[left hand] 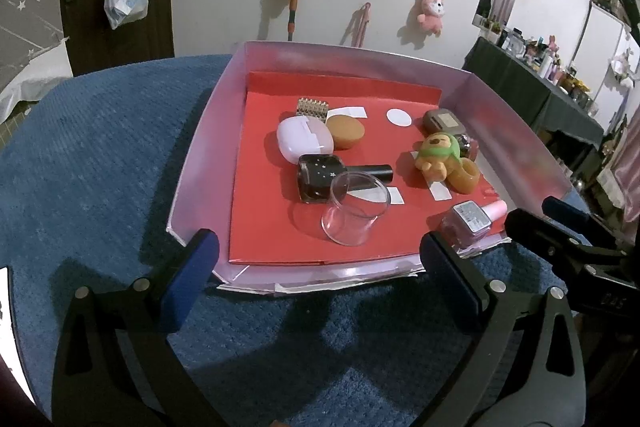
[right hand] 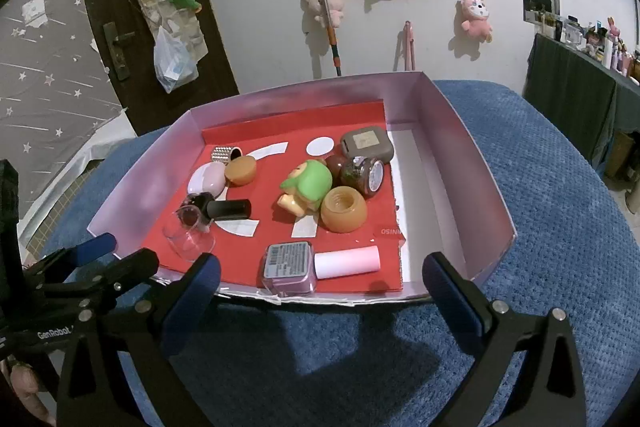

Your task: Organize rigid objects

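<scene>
A pale pink box (left hand: 200, 163) (right hand: 472, 187) with a red liner holds the objects. In it lie a clear plastic cup (left hand: 356, 209) (right hand: 188, 233) on its side, a black nail polish bottle (left hand: 324, 177) (right hand: 224, 209), a pink nail polish bottle (left hand: 476, 217) (right hand: 316, 265), a green-hooded bear figure (left hand: 438, 151) (right hand: 306, 187), an orange jar (right hand: 344, 213), a white earbud case (left hand: 304, 139) (right hand: 208, 179) and a grey case (left hand: 442, 121) (right hand: 366, 145). My left gripper (left hand: 320, 259) stands open at the box's near edge, nothing between its fingers. My right gripper (right hand: 322, 277) is open too, the pink bottle lying just beyond its fingers.
The box rests on a blue textured cloth (left hand: 100, 155) (right hand: 560, 227). A wall with hanging plush toys (right hand: 476, 13) stands behind, a dark door (right hand: 132, 27) to the left, and a cluttered dark table (left hand: 540, 83) to the right. The box's right strip (right hand: 424, 187) is bare white.
</scene>
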A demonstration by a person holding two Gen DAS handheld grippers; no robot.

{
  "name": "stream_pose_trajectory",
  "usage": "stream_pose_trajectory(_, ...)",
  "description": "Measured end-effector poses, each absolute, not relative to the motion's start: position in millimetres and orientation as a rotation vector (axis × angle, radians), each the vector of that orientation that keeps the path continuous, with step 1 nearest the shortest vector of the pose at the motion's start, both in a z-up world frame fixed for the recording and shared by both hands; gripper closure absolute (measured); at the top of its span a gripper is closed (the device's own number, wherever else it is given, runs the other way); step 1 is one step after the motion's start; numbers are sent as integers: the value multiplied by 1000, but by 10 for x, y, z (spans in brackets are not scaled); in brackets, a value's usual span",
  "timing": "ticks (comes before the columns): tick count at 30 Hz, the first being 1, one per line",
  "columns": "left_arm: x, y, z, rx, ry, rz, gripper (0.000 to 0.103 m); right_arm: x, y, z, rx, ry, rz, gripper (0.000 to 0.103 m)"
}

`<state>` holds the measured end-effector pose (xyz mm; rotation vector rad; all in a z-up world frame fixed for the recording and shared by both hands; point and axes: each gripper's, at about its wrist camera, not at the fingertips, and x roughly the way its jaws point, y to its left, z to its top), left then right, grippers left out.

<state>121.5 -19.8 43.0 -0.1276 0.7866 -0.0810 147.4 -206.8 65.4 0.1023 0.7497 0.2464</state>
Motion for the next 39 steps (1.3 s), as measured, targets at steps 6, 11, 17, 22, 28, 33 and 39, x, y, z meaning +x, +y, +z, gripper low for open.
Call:
stream_pose_trajectory(6, 1233, -199, 401, -127, 799, -80, 1, 1474, -2064, 654, 101, 750, 246, 0)
stream_pose_trajectory(11, 1217, -180, 414, -138, 801, -87, 1, 1449, -2078, 670, 114, 740, 253, 0)
stream_pose_trajectory(17, 1134, -148, 475, -148, 790, -95, 1, 1313, -2101, 772, 113, 713, 267, 0)
stream_pose_trajectory(22, 1033, -167, 528, -137, 782, -95, 1, 1182, -2131, 827, 120, 708, 275, 0)
stream_pose_trajectory(28, 922, -133, 549, -132, 776, -78, 1, 1043, -2164, 818, 140, 720, 273, 0)
stream_pose_trajectory(33, 863, -109, 489, -147, 798, -86, 1, 987, -2197, 721, 156, 751, 264, 0)
stream_pose_trajectory(39, 835, -119, 368, -150, 837, -89, 1, 976, -2197, 569, 156, 805, 255, 0)
